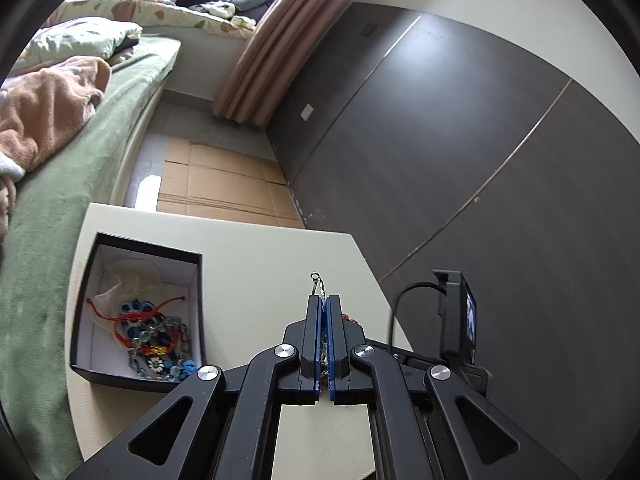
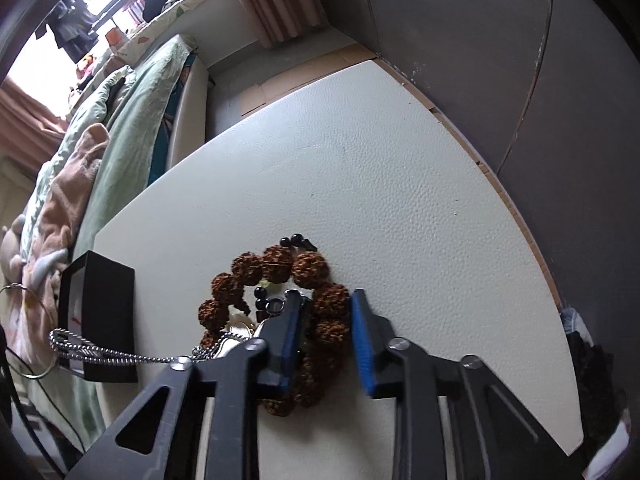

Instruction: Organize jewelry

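My left gripper [image 1: 323, 299] is shut on a silver chain [image 1: 317, 283] whose clasp sticks out past the fingertips, held above the cream table [image 1: 256, 256]. An open black box [image 1: 138, 312] to its left holds red cord and blue flower bracelets [image 1: 154, 334]. My right gripper [image 2: 326, 298] is open with its jaws around one side of a brown rough-bead bracelet [image 2: 276, 264] lying on the table [image 2: 360, 184]. The silver chain [image 2: 120, 356] also shows in the right wrist view, stretched in front of the black box [image 2: 102, 312].
A bed with green cover [image 1: 60, 184] runs along the table's left side. A dark panelled wall [image 1: 480, 140] stands to the right. Flattened cardboard [image 1: 224, 188] lies on the floor beyond the table. A small black device with a screen [image 1: 458, 316] sits at the right.
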